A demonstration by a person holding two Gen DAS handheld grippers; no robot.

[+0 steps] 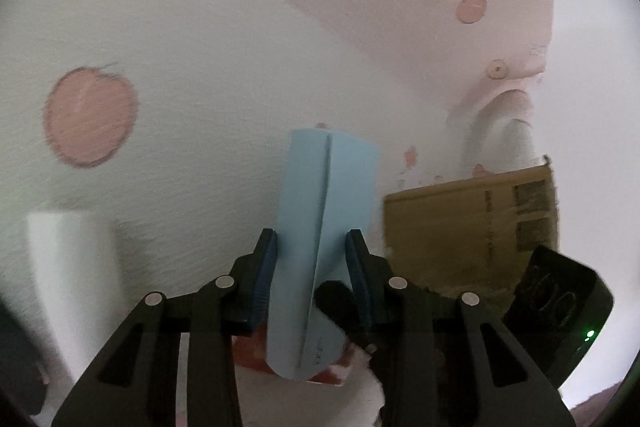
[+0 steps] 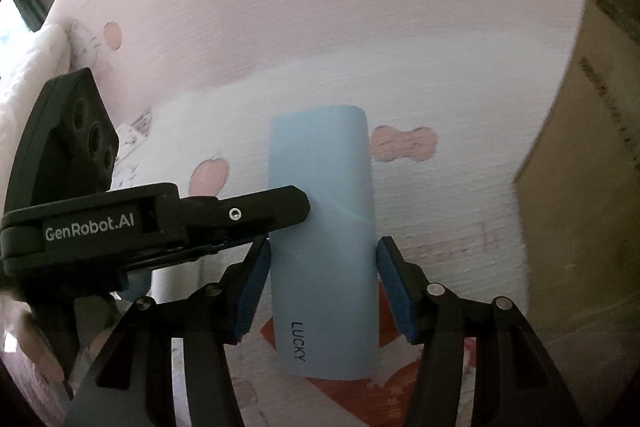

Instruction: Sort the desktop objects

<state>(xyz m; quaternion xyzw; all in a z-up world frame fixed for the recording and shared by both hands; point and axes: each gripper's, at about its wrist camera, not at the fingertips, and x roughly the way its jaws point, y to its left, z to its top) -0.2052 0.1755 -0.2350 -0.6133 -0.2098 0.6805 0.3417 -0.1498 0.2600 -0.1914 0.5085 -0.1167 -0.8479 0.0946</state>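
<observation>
A soft pink-and-white cloth (image 1: pixel 224 39) printed with round pink spots and a cartoon cat covers the whole surface. A pale blue case (image 2: pixel 322 247) marked LUCKY lies on it, over a red patch. The left gripper (image 1: pixel 312 243) has its pads pressed on the case's sides. The right gripper (image 2: pixel 322 255) straddles it, a gap showing at the right pad. A brown cardboard box (image 1: pixel 472 227) stands at the right, a white cylinder (image 1: pixel 68 275) at the left
</observation>
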